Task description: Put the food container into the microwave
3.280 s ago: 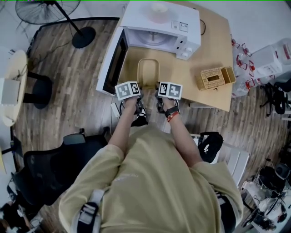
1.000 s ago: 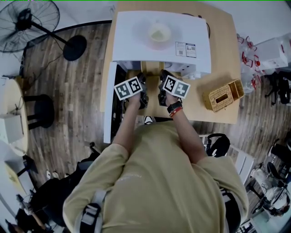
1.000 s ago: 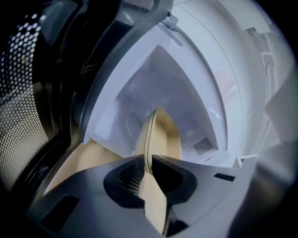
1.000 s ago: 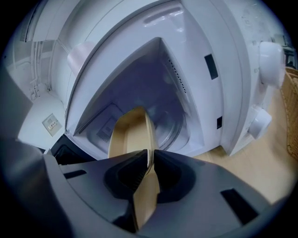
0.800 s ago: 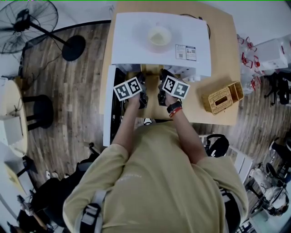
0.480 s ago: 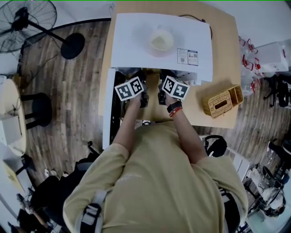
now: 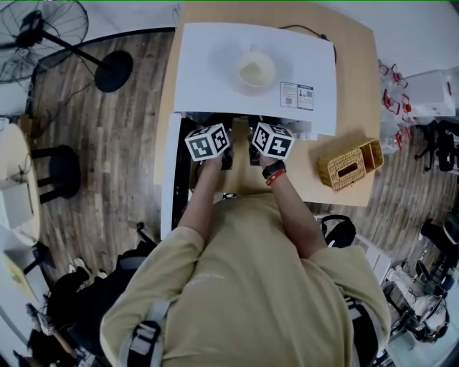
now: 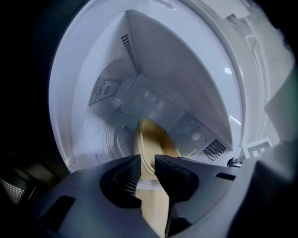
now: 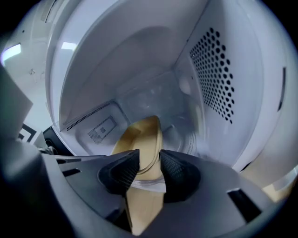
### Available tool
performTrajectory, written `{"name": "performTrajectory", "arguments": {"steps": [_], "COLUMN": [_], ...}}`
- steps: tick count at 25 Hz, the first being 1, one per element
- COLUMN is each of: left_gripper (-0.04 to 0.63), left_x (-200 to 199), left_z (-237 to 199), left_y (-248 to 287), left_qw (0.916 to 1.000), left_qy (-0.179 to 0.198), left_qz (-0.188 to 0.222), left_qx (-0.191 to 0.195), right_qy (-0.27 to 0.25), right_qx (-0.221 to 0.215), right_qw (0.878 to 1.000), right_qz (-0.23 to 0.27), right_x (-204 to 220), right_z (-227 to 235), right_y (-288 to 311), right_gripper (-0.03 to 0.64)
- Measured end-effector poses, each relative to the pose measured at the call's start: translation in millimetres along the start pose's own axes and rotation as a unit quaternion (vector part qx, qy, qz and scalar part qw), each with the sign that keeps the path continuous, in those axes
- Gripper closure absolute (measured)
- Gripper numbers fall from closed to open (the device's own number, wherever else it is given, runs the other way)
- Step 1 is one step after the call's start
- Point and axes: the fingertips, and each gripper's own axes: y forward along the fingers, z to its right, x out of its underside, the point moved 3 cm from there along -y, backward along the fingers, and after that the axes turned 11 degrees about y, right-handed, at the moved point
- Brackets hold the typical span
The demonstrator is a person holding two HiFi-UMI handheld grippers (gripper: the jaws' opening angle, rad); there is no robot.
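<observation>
Our left claw [image 8: 148, 163] and right claw [image 9: 149, 161] clamped the food container [image 8: 157, 137] inside the microwave [image 7: 252, 54]. We judged a level set-down best.

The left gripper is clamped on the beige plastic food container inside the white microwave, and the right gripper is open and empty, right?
No: the right gripper is also shut on the beige plastic food container, as the right gripper view shows. The rest is right.

Dark wood-plank floor [image 7: 107, 143], tan wooden table [image 7: 355, 86], standing fan [image 7: 32, 21], black stool [image 7: 54, 172], wicker box [image 7: 350, 163]
</observation>
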Motion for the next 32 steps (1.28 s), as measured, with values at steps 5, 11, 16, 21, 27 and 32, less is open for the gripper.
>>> {"name": "performTrajectory", "arguments": {"steps": [5, 11, 16, 21, 27, 32], "left_gripper": [0.456, 0.456, 0.456, 0.456, 0.457, 0.462], "left_x": [-0.8, -0.5, -2.9, 1.0, 4.6, 6.9], "left_z": [4.3, 3.0, 4.9, 9.5, 17.3, 26.0], "left_y": [-1.0, -9.6, -21.9, -35.7, -53.7, -69.0], "left_qw": [0.9992, 0.9988, 0.9980, 0.9967, 0.9946, 0.9925], "left_qy": [0.039, 0.044, 0.054, 0.071, 0.092, 0.107], "left_qz": [-0.002, 0.010, 0.021, 0.025, 0.035, 0.046], "left_qx": [-0.010, -0.019, -0.028, -0.031, -0.035, -0.037], "right_qy": [-0.026, -0.025, -0.028, -0.037, -0.051, -0.057], "right_qx": [0.000, 0.003, -0.003, -0.009, -0.017, -0.025], "right_qw": [1.000, 1.000, 0.999, 0.999, 0.998, 0.997], "right_qz": [0.004, 0.014, 0.020, 0.023, 0.032, 0.041], "right_x": [2.1, -0.9, -0.7, 4.0, 8.8, 13.3], "right_z": [-1.2, 3.2, -1.4, -7.4, -14.2, -19.6], "right_y": [-3.2, -15.6, -28.7, -41.6, -60.0, -76.6], "right_gripper": [0.437, 0.437, 0.439, 0.446, 0.460, 0.485]}}
